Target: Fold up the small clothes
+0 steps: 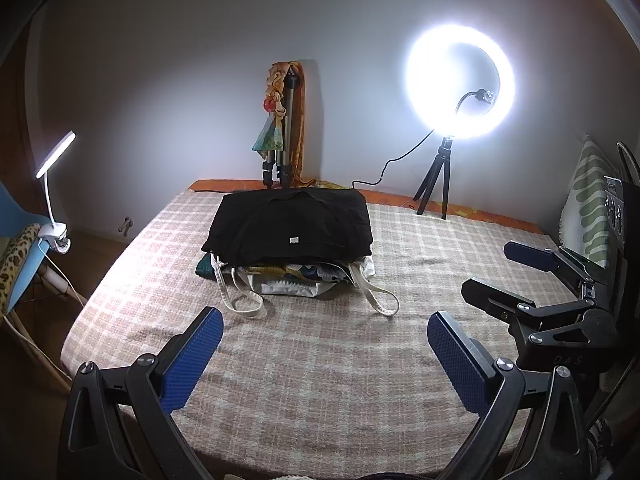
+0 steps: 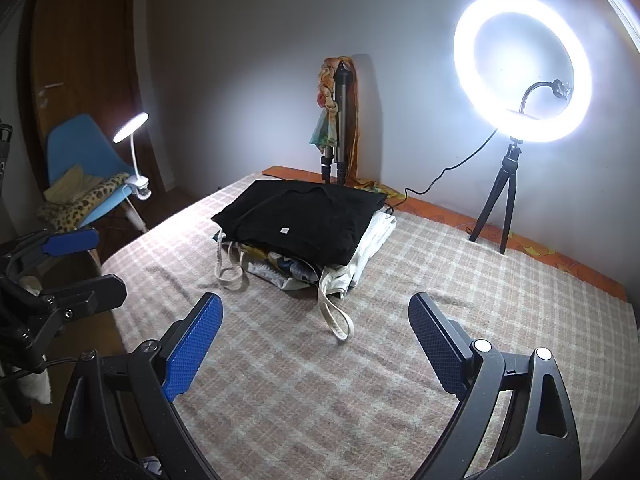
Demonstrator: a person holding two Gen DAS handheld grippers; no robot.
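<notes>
Above a checked blanket (image 1: 320, 360), I hold both grippers low and level, side by side, fingers pointing toward the far wall. My left gripper (image 1: 325, 354) is spread wide, its blue pads (image 1: 192, 356) apart with only blanket between them, gripping nothing. My right gripper (image 2: 316, 344) is likewise wide and holds nothing; it also shows at the right edge of the left view, and the left one at the left edge of the right view.

The clothes sit ahead of both tools, well apart from the fingers: a folded black shirt (image 1: 290, 226) with a small white tag lies on top of a pile (image 1: 296, 276) of pale and patterned pieces. Cream straps (image 2: 334, 316) trail from the pile toward me, one ending just ahead of my right gripper.

Behind the pile a folded tripod (image 1: 286, 136) draped with a scarf leans at the wall. A lit ring light (image 2: 522, 68) stands at the right, a clip lamp (image 2: 134, 152) on a blue chair (image 2: 80, 152) at the left.
</notes>
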